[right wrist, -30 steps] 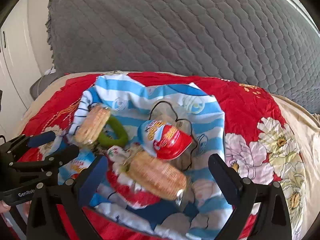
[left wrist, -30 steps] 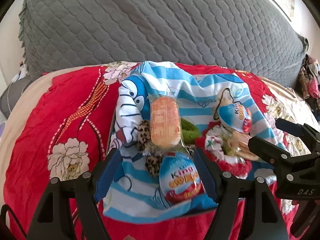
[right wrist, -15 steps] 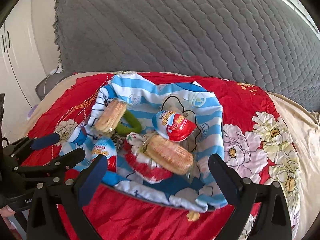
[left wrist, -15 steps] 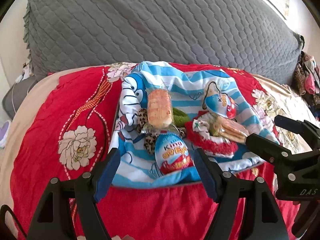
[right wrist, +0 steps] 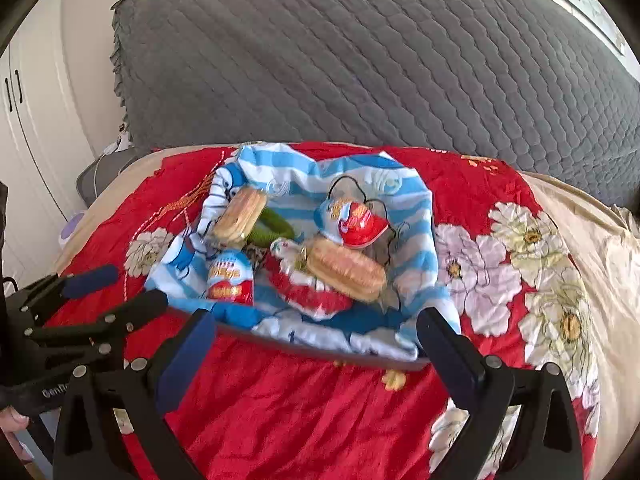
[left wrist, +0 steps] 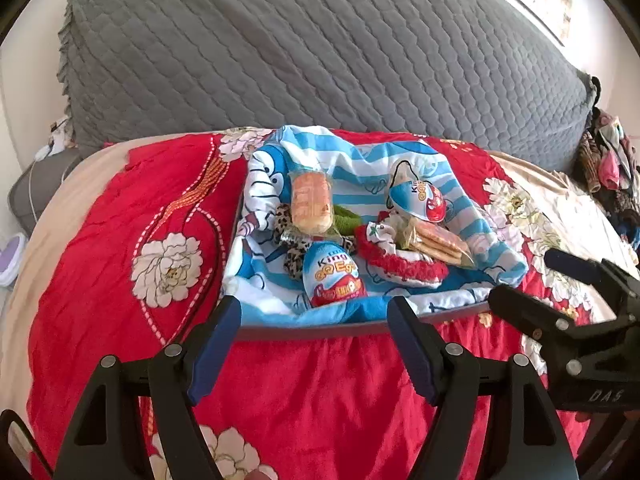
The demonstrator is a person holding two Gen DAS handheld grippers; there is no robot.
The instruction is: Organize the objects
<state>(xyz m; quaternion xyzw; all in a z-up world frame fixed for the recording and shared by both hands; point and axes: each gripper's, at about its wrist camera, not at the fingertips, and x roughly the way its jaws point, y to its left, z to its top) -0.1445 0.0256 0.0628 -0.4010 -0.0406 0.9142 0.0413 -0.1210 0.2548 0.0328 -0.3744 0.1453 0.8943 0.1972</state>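
Filling the whole background beyond both sets of jaws, a grey quilted cover hangs behind a red bedspread printed with white flowers. Ahead of the jaws on that spread sits a tray, its dark front rim just past the fingertips, lined with a blue-and-white striped cartoon cloth.

The left gripper stands with its jaws wide apart and nothing between them; the tray's front edge runs across the gap just beyond its blue pads. The right gripper is likewise spread wide and empty, the same rim crossing just ahead of its tips.

On the cloth, straight ahead of the left jaws, stands a chocolate egg in red and blue wrap. Further ahead lies a wrapped biscuit pack, resting on a leopard-print scrunchie and a green ring. Ahead and to the right of those jaws, a second biscuit pack lies on a red-trimmed cloth piece, with a second egg beyond it.
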